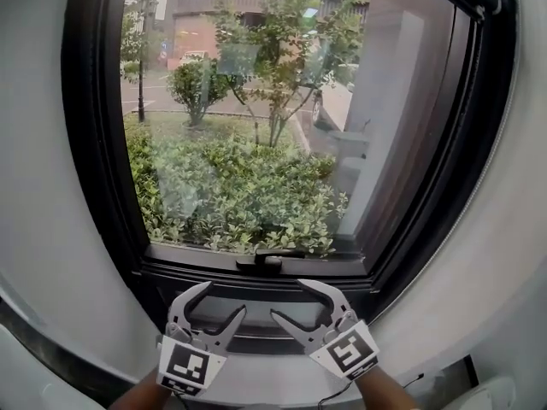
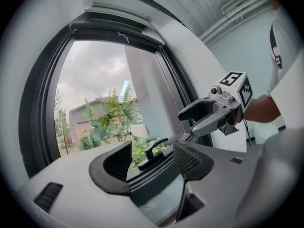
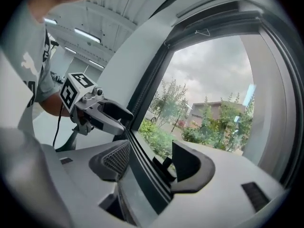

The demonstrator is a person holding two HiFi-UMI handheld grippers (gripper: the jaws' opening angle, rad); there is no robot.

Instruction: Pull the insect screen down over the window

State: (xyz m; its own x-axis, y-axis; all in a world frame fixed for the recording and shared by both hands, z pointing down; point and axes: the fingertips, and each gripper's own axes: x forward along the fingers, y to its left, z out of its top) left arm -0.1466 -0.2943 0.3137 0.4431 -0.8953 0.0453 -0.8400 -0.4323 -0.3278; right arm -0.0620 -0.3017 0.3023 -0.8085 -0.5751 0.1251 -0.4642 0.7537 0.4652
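two grippers, left gripper [image 1: 226, 297] and right gripper [image 1: 287, 298], fingers spread wide, holding nothing; ribbed dark pads [image 2: 186, 158]; slim black handle [image 1: 267, 259] on dark window frame [image 1: 102, 186] just above, between them

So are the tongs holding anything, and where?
Nothing is held. The left tongs and right tongs both stand open, near the window handle.

The window's lower rail [image 1: 188, 261] carries a black handle [image 1: 267, 259].

Parted claw [image 2: 152, 159] before dark handle [image 2: 155, 151]
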